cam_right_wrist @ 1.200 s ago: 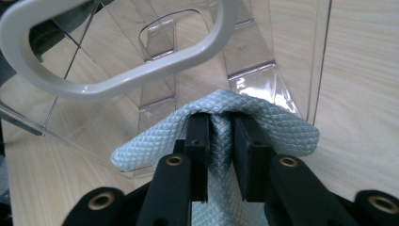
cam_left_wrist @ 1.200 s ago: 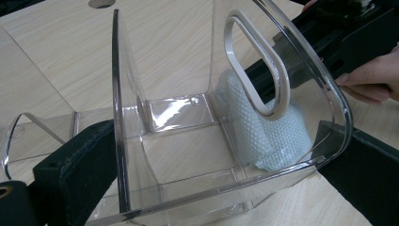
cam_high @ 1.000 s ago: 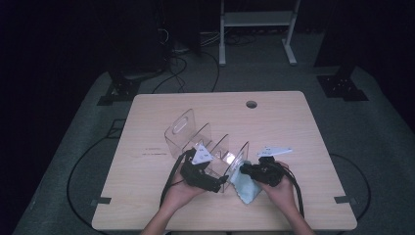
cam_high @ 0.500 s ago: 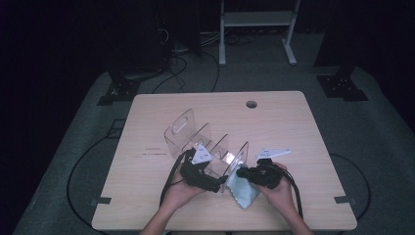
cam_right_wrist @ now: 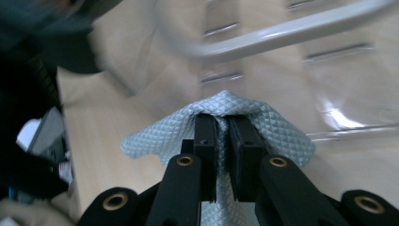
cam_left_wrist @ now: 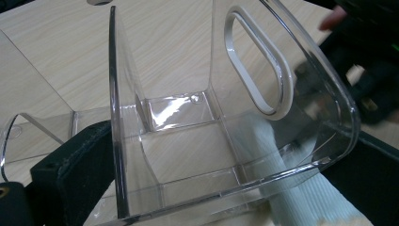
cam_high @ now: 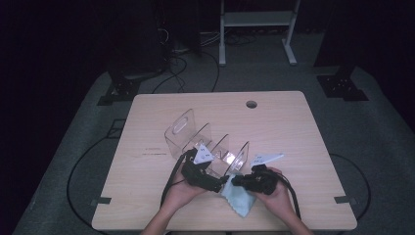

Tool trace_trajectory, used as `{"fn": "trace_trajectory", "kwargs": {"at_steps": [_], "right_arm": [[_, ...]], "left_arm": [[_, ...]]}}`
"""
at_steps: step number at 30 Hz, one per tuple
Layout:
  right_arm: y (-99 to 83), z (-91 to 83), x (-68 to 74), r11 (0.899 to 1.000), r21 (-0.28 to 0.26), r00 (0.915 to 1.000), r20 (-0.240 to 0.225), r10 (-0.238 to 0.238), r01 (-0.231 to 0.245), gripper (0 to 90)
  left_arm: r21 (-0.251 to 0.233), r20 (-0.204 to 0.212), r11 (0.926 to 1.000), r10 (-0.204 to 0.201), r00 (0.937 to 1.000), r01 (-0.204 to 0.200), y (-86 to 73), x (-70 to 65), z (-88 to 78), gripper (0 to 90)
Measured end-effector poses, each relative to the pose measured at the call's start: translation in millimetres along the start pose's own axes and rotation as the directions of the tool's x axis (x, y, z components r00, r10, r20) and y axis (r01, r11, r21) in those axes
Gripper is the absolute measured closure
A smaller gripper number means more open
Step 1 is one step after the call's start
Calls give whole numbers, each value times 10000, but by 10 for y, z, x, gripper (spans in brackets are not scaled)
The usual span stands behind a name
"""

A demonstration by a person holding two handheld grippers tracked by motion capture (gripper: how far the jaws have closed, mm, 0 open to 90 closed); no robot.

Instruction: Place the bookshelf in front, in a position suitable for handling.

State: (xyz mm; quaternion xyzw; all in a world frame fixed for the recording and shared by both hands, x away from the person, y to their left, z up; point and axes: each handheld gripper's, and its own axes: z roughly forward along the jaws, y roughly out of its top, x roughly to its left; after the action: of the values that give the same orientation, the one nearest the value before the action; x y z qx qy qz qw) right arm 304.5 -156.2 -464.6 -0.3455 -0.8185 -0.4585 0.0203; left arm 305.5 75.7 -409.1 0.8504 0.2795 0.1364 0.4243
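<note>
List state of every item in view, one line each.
Clear acrylic rack: upright on the table, slots empty.
Light blue cloth: bunched, pinched in the right gripper, pressed at the rack's end wall.
Right gripper: shut on the cloth.
Left gripper: bracing the rack's near end; jaw state unclear.

dim room, grey carpet floor (cam_high: pixel 372 132) (cables looping across it), a white metal stand (cam_high: pixel 257 19) behind the wooden table (cam_high: pixel 288 127)

A light wooden table (cam_high: pixel 147 132) with 1 round cable hole (cam_high: pixel 251 104) near its far edge carries a clear acrylic divider rack (cam_high: pixel 195 142) ahead of the grippers and a pale blue cloth (cam_high: pixel 240 198) beneath them.
</note>
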Motion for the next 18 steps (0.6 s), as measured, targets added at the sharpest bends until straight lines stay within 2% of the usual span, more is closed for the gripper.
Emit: {"fn": "trace_trajectory", "kwargs": {"at_steps": [3,4,5,6,7,8,9,12,13,15,16,17,18], "right_arm": [[-7,5,39,9998,-55,9998,114,-191,192,825],[-5,-5,3,9999,-124,10000,26,-50,50,825],[-2,-23,-47,9996,-276,9995,288,84,-76,825],[4,-51,-140,9990,-399,9950,977,221,-183,822],[1,-62,-180,9985,-424,9920,1194,409,-360,821],[1,-62,-180,9985,-424,9920,1194,409,-360,821],[-33,-65,-258,9963,-460,9893,1231,779,-728,821],[-54,-27,-226,9979,-272,9917,1123,623,-596,820],[-68,16,-114,9992,-41,9928,1130,388,-386,822],[-85,39,-54,9993,-12,9982,467,370,-370,822],[-85,39,-54,9993,-12,9982,467,370,-370,822],[-101,61,5,9996,97,9996,120,266,-267,821],[-101,61,5,9996,97,9996,120,266,-267,821]], "left_arm": [[-5,-24,10000,-24,10000,24,-7,-2,-4,7],[8,-22,10000,14,10000,-14,-9,0,-7,7],[7,-21,10000,19,10000,-19,-10,0,-7,7],[2,-20,10000,30,10000,-30,-10,-2,-6,7],[10,-11,10000,17,10000,-17,-8,-6,-5,7],[10,-11,10000,17,10000,-17,-8,-6,-5,7],[-11,12,10000,6,10000,-6,-7,-16,1,7],[10,26,10000,71,10000,-71,-2,-20,7,5],[1,44,10000,6,10000,-6,-5,-20,8,5],[8,48,10000,16,10000,-16,-7,-16,5,5],[8,48,10000,16,10000,-16,-7,-16,5,5],[27,58,10000,2,10000,-2,-7,-15,3,5],[27,58,10000,2,10000,-2,-7,-15,3,5]]}}
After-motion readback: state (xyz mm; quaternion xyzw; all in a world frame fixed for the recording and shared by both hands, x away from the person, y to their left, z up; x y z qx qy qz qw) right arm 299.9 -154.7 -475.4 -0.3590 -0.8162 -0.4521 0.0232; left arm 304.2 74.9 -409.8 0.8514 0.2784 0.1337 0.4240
